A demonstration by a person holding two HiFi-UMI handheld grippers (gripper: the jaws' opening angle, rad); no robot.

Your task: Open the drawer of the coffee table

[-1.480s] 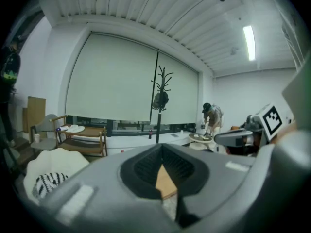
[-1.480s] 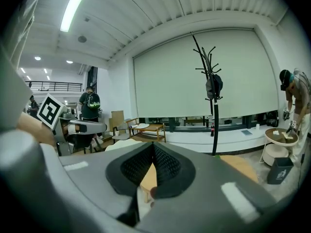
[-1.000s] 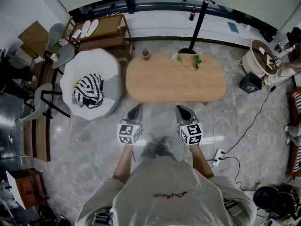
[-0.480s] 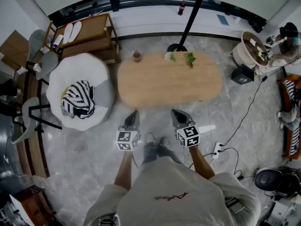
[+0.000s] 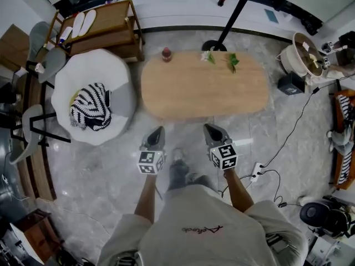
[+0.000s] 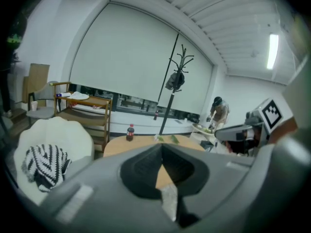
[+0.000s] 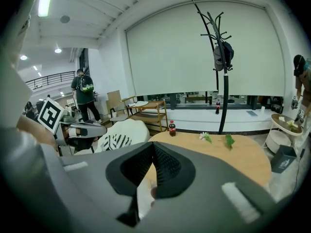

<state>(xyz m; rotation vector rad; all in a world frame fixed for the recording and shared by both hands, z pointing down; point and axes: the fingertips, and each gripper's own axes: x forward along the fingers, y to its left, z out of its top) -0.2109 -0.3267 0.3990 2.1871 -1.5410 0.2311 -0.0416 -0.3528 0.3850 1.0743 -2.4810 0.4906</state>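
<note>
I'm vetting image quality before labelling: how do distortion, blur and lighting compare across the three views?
Head view: fisheye bows the window ledge; coffee table sharp, evenly lit. Left gripper view: dark corners, left gripper soft close up, ceiling light glaring. Right gripper view: same vignette, right gripper blurred, bottle beyond crisp.

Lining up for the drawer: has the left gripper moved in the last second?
Yes. In the head view the left gripper sat almost against the table's near edge; now a wider strip of floor separates them, so it has shifted toward the person.
</note>
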